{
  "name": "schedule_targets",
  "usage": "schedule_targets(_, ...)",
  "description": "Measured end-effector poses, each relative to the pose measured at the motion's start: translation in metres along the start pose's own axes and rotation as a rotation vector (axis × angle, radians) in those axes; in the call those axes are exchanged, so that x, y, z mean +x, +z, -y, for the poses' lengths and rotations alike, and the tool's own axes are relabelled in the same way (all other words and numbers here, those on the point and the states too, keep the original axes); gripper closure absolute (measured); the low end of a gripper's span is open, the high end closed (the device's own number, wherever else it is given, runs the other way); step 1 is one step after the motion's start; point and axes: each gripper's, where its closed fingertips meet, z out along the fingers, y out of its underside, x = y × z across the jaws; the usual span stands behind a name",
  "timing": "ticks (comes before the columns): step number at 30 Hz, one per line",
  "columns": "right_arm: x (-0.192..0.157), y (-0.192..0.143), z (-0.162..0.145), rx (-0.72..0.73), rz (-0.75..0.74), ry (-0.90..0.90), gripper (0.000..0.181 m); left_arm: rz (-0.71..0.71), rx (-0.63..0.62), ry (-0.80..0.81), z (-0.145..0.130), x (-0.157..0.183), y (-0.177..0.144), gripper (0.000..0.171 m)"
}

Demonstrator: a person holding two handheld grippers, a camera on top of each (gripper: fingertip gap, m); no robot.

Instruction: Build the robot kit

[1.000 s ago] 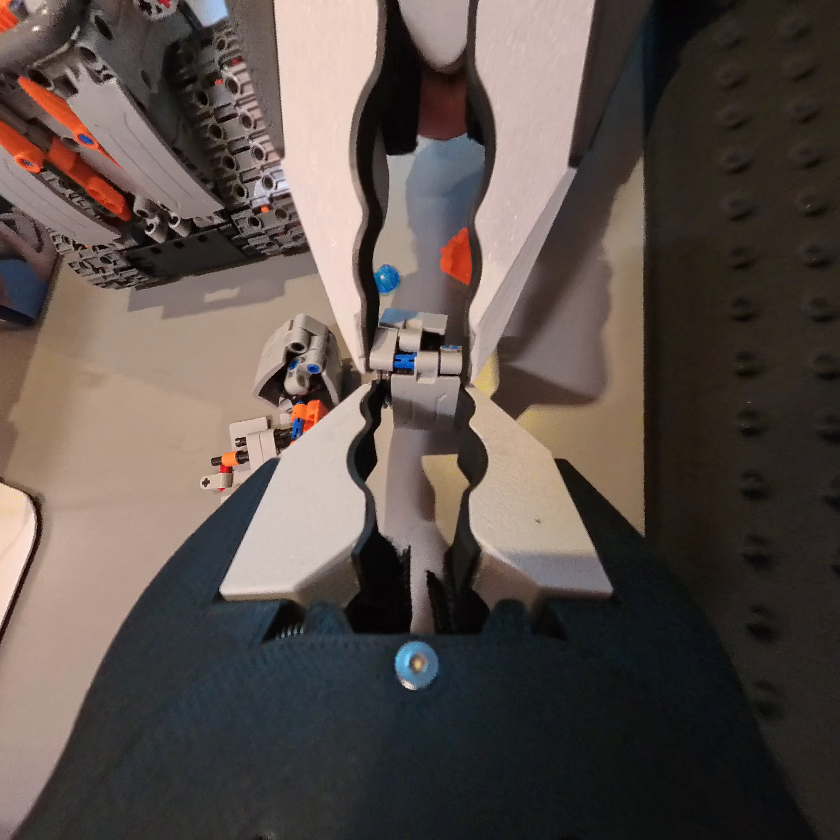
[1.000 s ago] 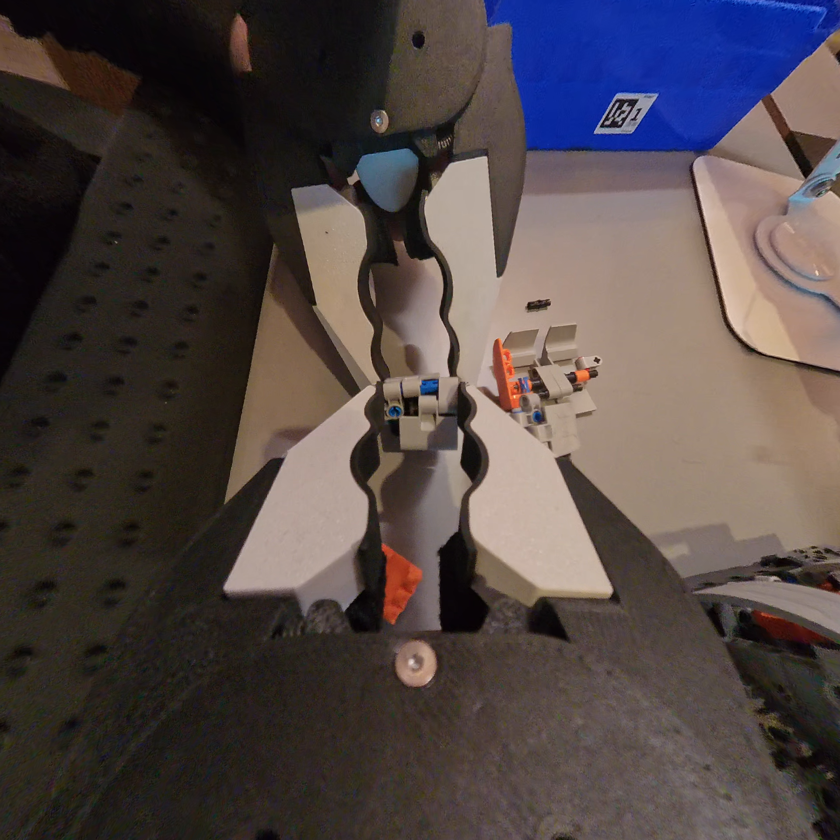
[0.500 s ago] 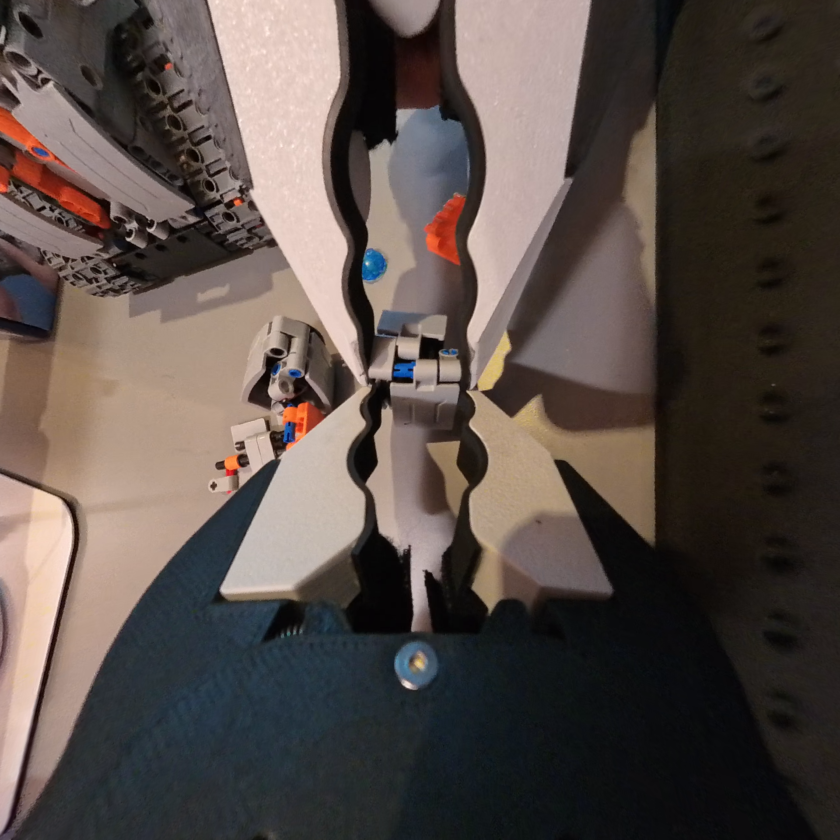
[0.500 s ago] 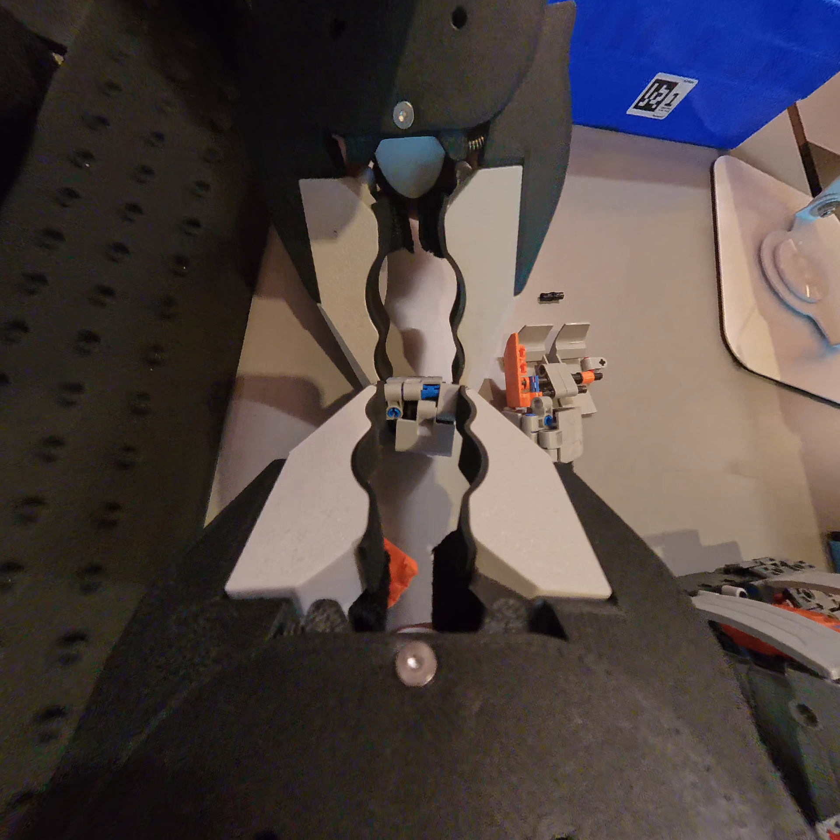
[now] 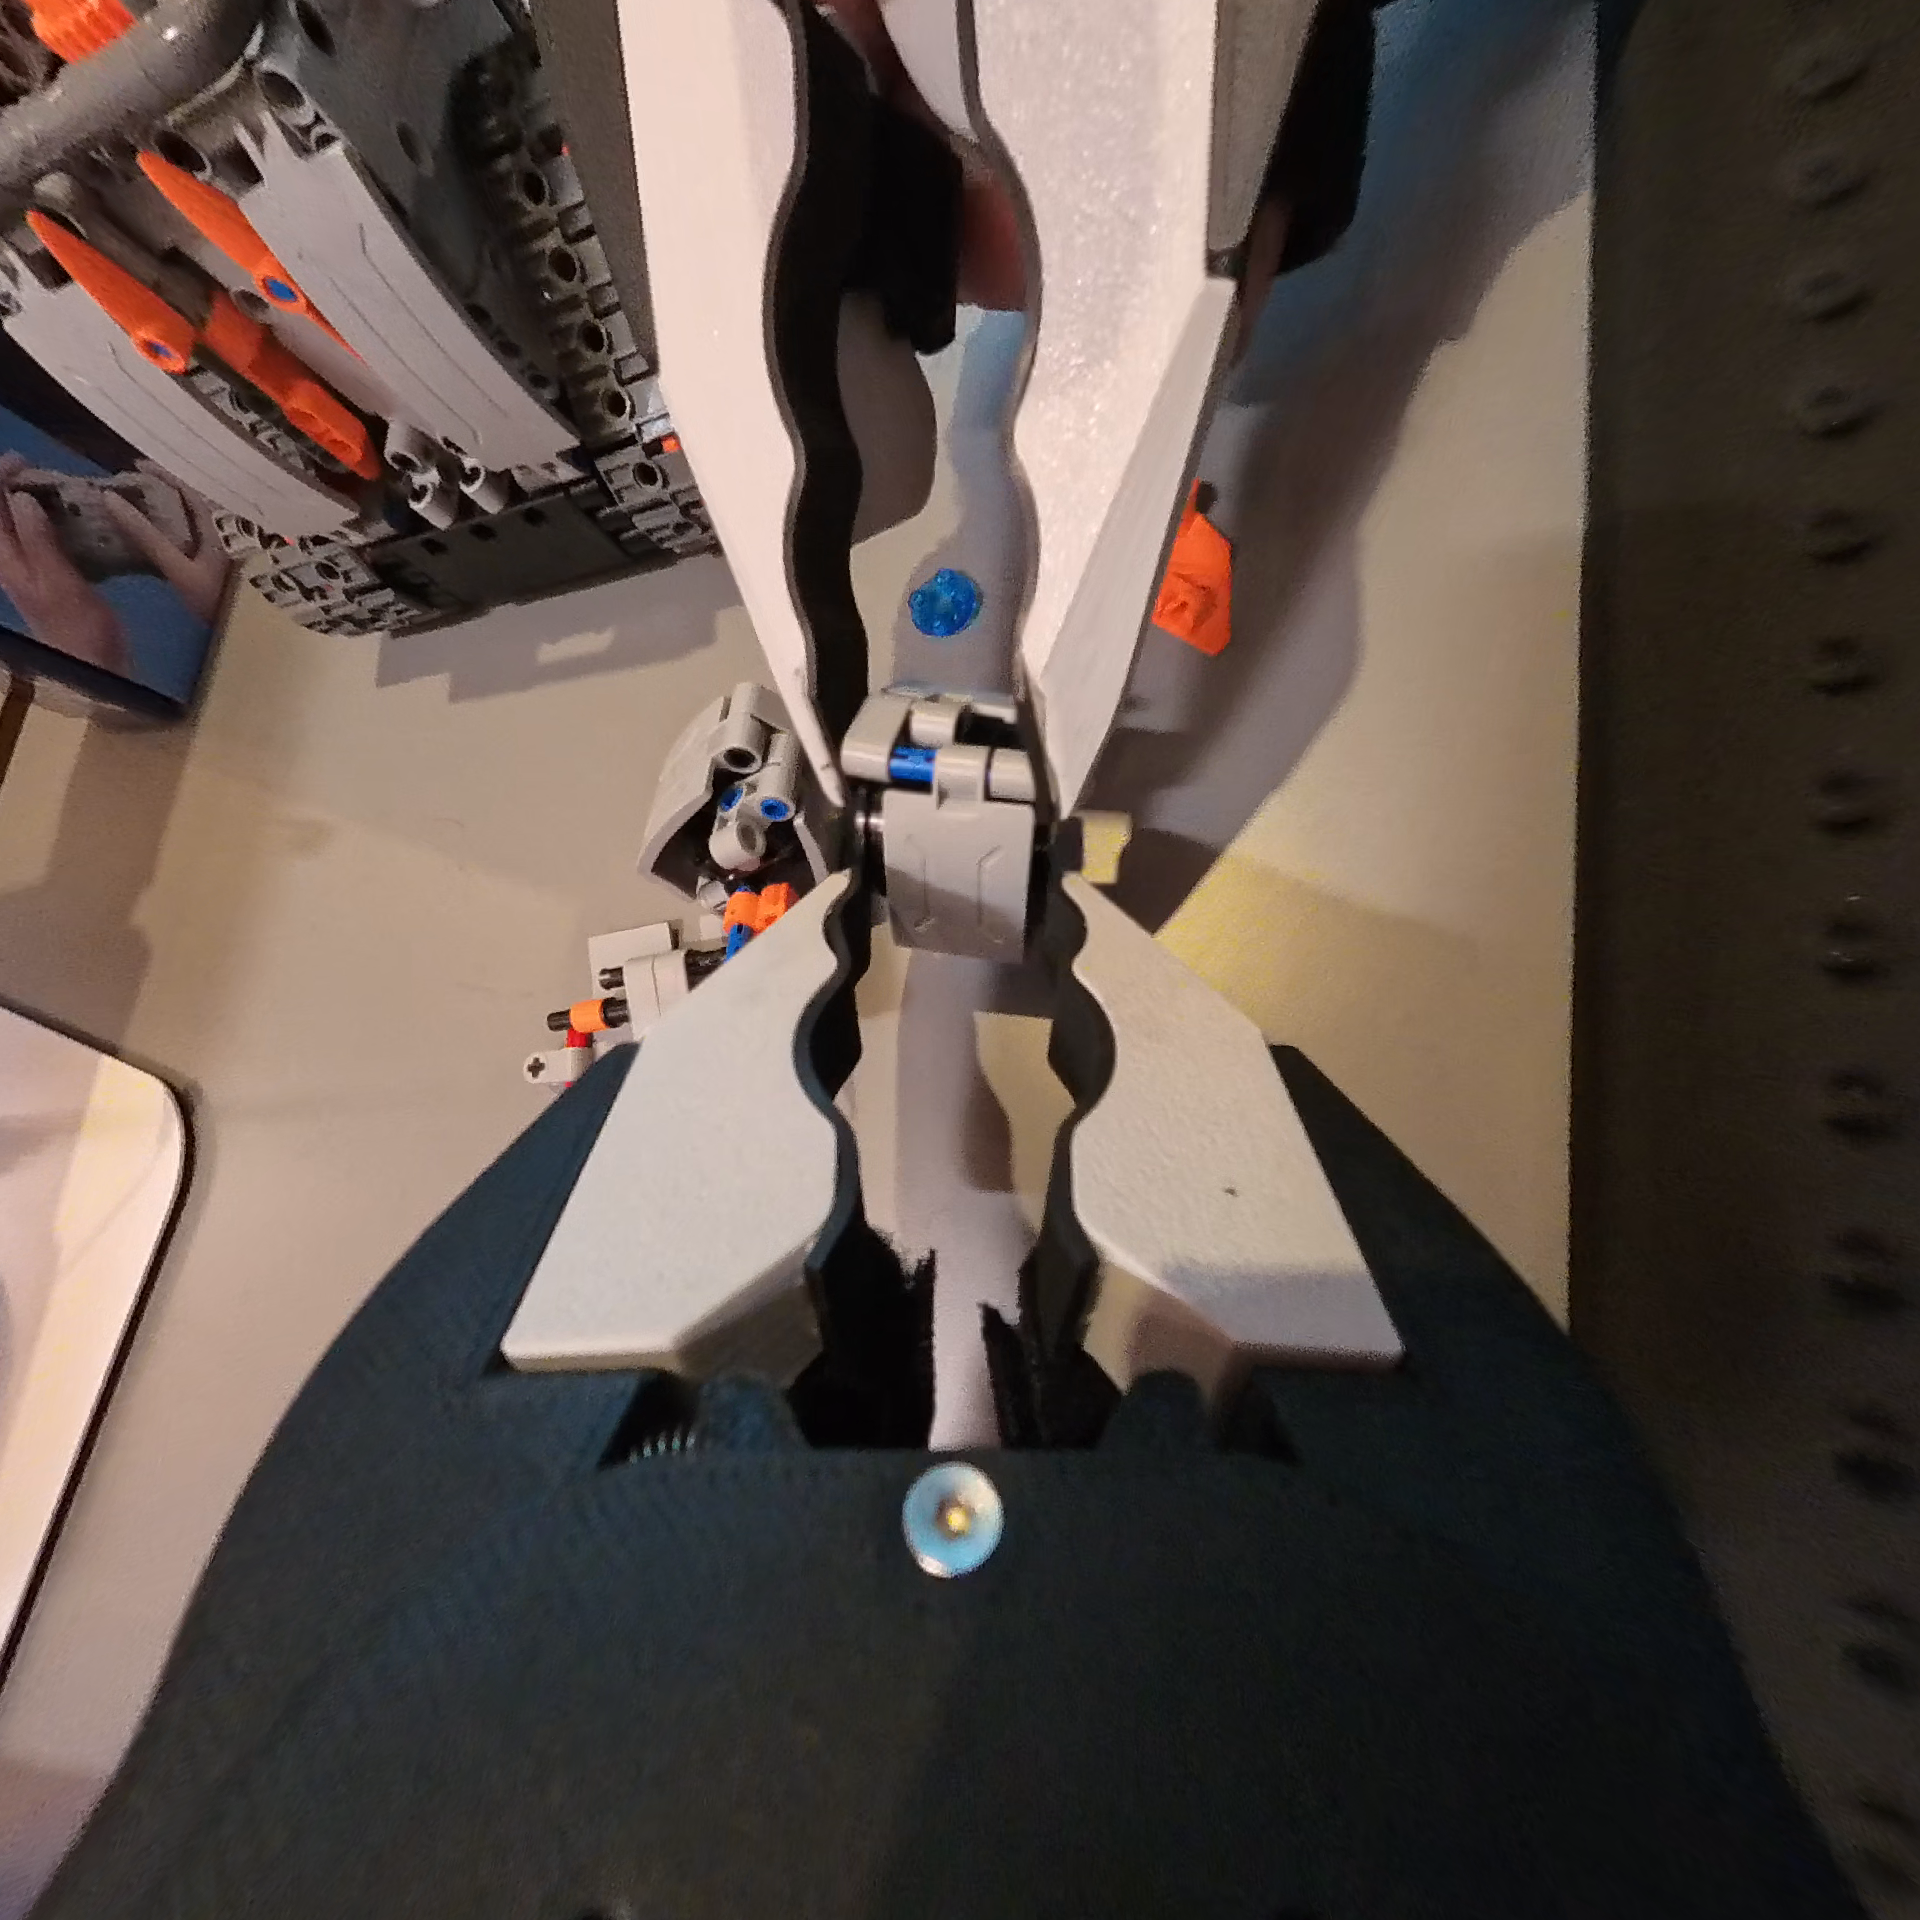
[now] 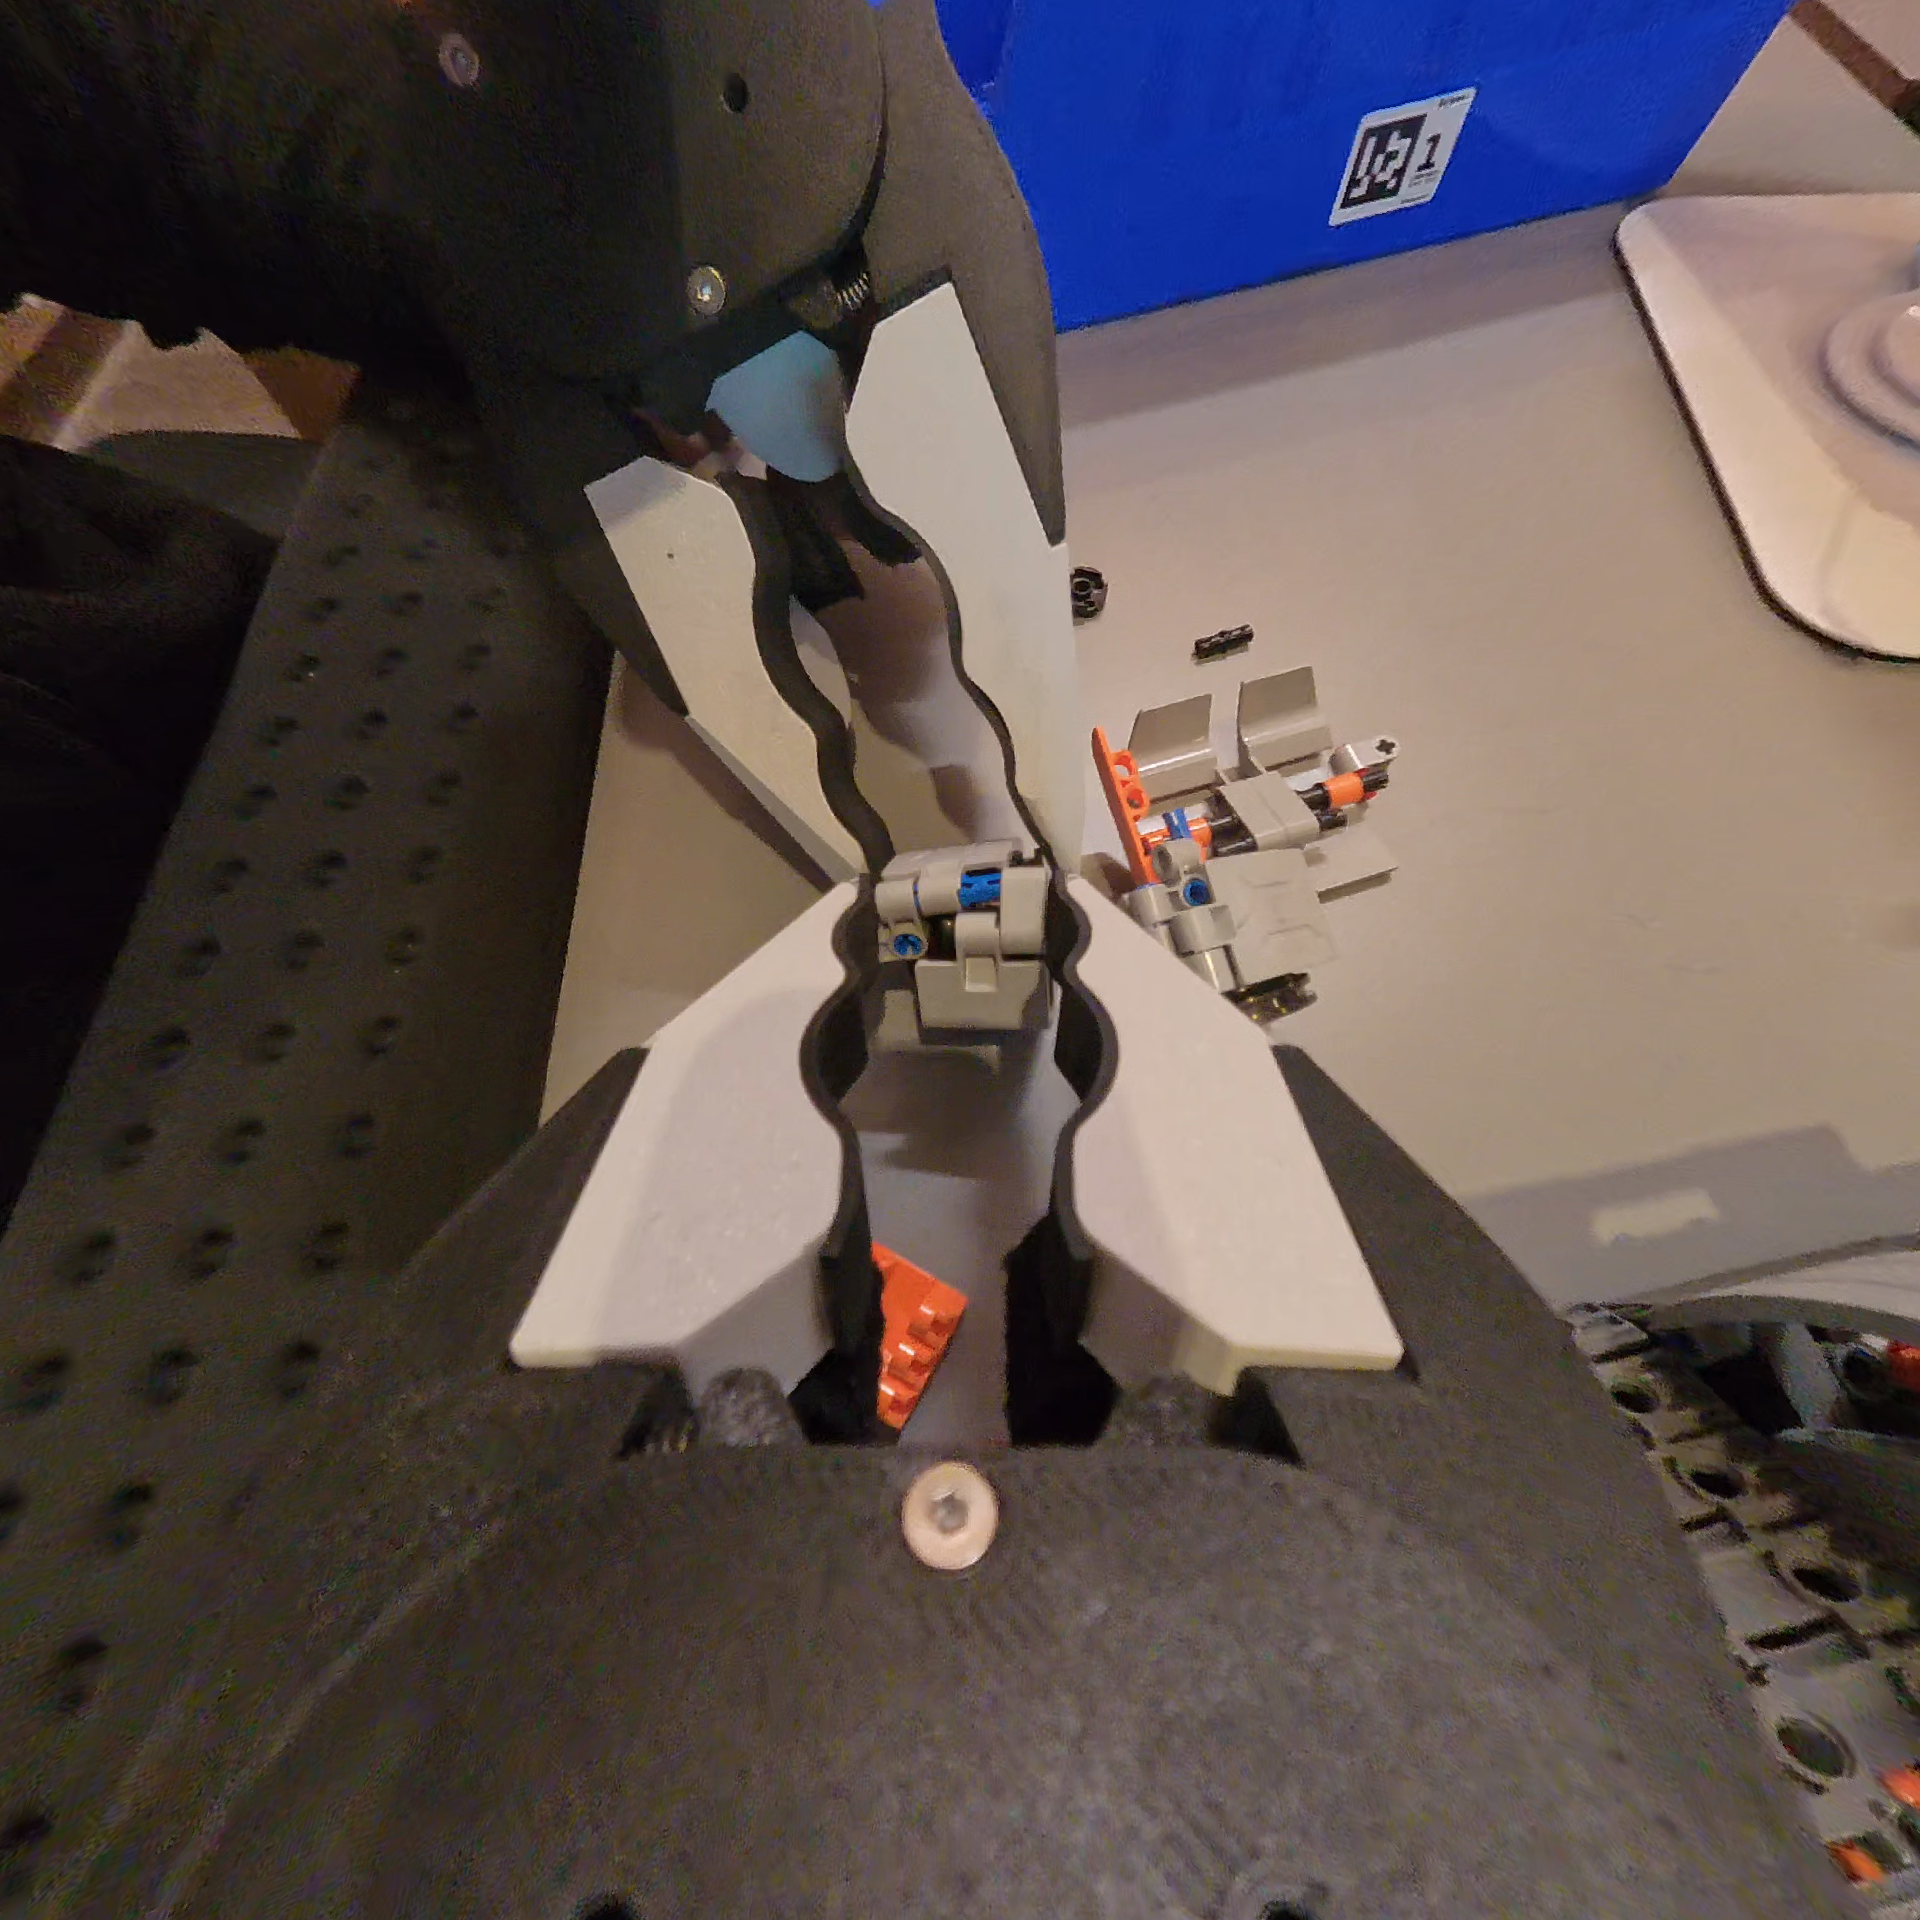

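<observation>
the left gripper [image 5: 951, 883] is clenched on the lower half of a small grey brick assembly [image 5: 951, 831], its tips pinching the curved grey panel from both sides. the right gripper [image 6: 961, 925] comes in from 12 o'clock in the left wrist view, tip to tip with the left one, and is likewise clamped on the far half of the same assembly, where a blue pin shows between grey connectors. the piece hangs above the bench [image 5: 343, 883], held in the air between the two grippers; gripping it at opposite ends looks like a way to brace one half while the other is pressed or turned, though that is a judgement.

a second grey and orange sub-build [image 6: 1236, 842] lies on the bench at 2 o'clock of the right gripper's tips, just beside them but apart. a small black pin [image 6: 1223, 642] and a black ring-like bit lie beyond it. a loose orange piece [image 6: 914, 1340] sits on the bench under the right gripper's fingers, near a blue round stud [image 5: 943, 603]. a large grey and orange model [image 5: 343, 364] fills 10 o'clock of the left view. a blue bin [image 6: 1195, 156] with a white tag stands at 1 o'clock, a white stand base [image 6: 1766, 416] at 2 o'clock, and a dark perforated mat [image 6: 260, 935] at 9 o'clock.
</observation>
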Motion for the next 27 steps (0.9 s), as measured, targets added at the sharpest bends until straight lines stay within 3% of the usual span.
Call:
schedule_targets(17, 0.003, -0.005, -0.01, -0.1, -0.065, -0.07, 0.153, 0.073, -0.08, 0.063, -0.006, -0.001, 0.004, 0.142)
schedule_targets(21, 0.005, -0.006, -0.013, -0.092, -0.041, -0.028, 0.153, 0.073, 0.007, 0.075, 0.006, 0.001, -0.003, 0.137)
schedule_targets(27, 0.003, -0.004, -0.013, -0.086, -0.029, -0.032, 0.153, 0.017, 0.079, 0.05, 0.014, 0.006, -0.011, 0.16)
